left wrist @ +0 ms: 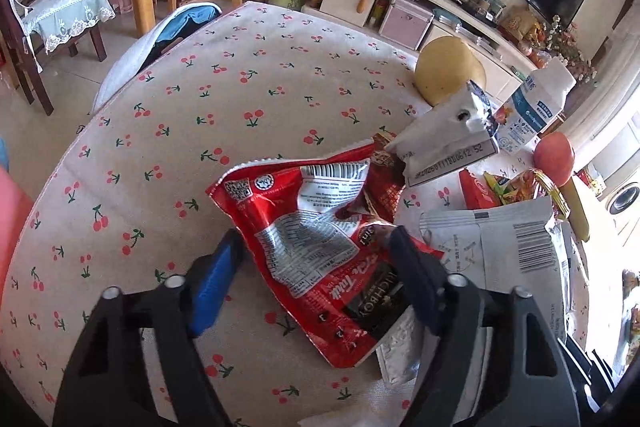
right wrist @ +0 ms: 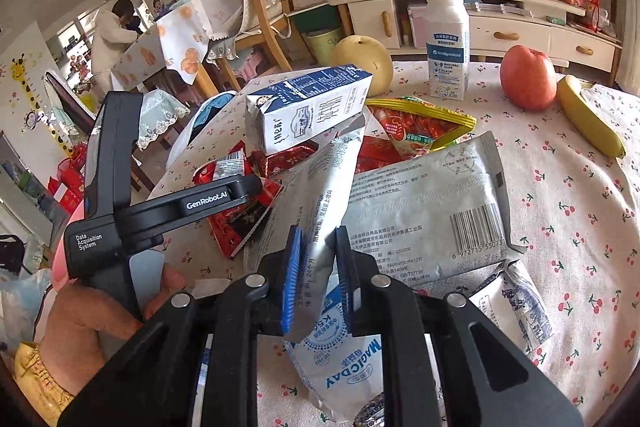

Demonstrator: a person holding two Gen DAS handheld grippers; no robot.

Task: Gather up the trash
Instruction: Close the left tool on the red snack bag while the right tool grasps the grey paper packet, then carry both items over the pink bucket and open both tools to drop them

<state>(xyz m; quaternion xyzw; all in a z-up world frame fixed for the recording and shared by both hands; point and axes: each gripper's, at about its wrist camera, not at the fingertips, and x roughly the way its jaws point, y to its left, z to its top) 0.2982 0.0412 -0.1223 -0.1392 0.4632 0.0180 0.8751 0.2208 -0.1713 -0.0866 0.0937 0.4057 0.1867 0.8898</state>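
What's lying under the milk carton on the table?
The milk carton rests on crumpled red wrappers and a grey pouch's edge. Anything beneath them is covered.

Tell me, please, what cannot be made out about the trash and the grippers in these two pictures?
- Left wrist view: part of the red wrapper lies behind the left gripper; whether the open fingers touch it is unclear.
- Right wrist view: the white packet held by the right gripper covers the wrappers beneath.
- Both views: no trash bin or bag is identifiable.
- Small print on the milk carton is unreadable.
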